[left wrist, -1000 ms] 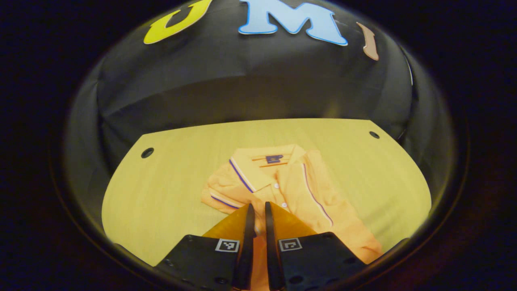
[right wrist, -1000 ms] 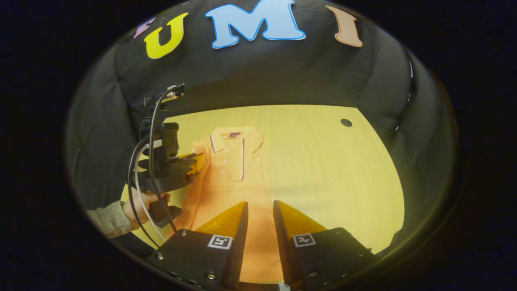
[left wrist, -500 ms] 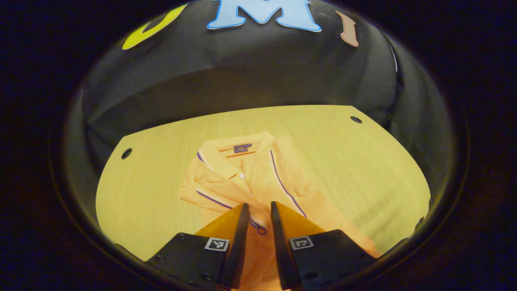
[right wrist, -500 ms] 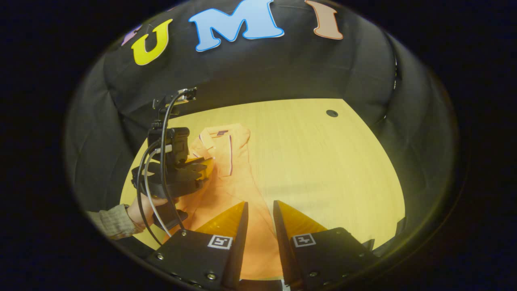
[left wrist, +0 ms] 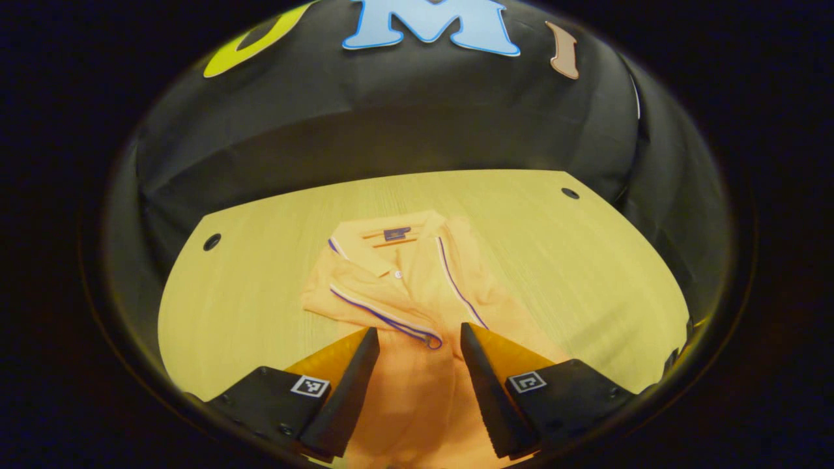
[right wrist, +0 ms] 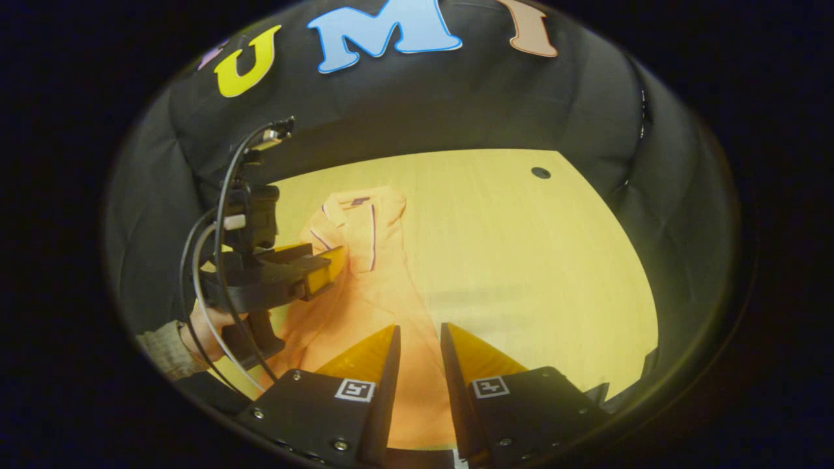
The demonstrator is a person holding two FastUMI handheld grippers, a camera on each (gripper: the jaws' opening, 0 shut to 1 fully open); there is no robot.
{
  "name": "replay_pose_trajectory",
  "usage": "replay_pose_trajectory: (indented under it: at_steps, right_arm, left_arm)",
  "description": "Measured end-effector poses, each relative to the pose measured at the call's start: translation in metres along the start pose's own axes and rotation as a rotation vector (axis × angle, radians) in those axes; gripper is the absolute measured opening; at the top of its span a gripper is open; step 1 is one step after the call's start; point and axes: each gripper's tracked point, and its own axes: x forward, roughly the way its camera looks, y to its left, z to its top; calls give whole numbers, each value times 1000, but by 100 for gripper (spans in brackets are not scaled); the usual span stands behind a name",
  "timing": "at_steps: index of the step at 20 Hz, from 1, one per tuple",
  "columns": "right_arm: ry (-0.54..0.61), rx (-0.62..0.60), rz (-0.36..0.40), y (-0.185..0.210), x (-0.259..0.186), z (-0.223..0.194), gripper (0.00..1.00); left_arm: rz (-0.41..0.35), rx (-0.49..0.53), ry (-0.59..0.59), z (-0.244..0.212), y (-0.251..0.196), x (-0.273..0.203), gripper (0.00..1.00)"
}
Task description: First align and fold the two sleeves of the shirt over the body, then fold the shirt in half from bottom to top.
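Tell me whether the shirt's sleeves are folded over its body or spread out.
Folded. In the left gripper view both striped sleeves lie across the shirt body, and the left gripper is open above them.

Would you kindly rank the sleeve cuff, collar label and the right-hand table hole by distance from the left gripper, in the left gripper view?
From the left gripper:
1. Sleeve cuff, just ahead of the fingertips.
2. Collar label, farther ahead at the neck.
3. Table hole, far right corner.

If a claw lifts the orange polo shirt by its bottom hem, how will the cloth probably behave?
The orange polo shirt probably droops and sags: its folded sleeve already lies in soft wrinkles. It looks light, thin knit. On the smooth wooden table it may slide when dragged, disturbing the sleeves.
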Motion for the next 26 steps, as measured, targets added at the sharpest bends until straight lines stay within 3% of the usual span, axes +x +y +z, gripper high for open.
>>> replay_pose_trajectory:
  at_steps: [2,3,6,8,9,14,26]
  right_arm:
    - [25,-21,14,5,7,-8,34]
    - [40,-32,19,7,10,-14,46]
    - [81,-66,37,12,21,-31,43]
    - [117,-81,66,18,25,-45,58]
    - [133,-87,75,20,28,-52,74]
    - [204,-115,92,23,35,-85,85]
    - [338,-201,91,15,47,-149,87]
  left_arm:
    - [11,-3,10,-9,6,-14,86]
    - [14,-7,18,-15,9,-22,84]
    - [17,-25,52,-38,13,-43,86]
    - [18,-29,77,-58,16,-59,86]
    - [23,-28,92,-69,17,-66,86]
    - [45,-16,171,-126,25,-102,85]
    - [114,-47,267,-195,34,-138,86]
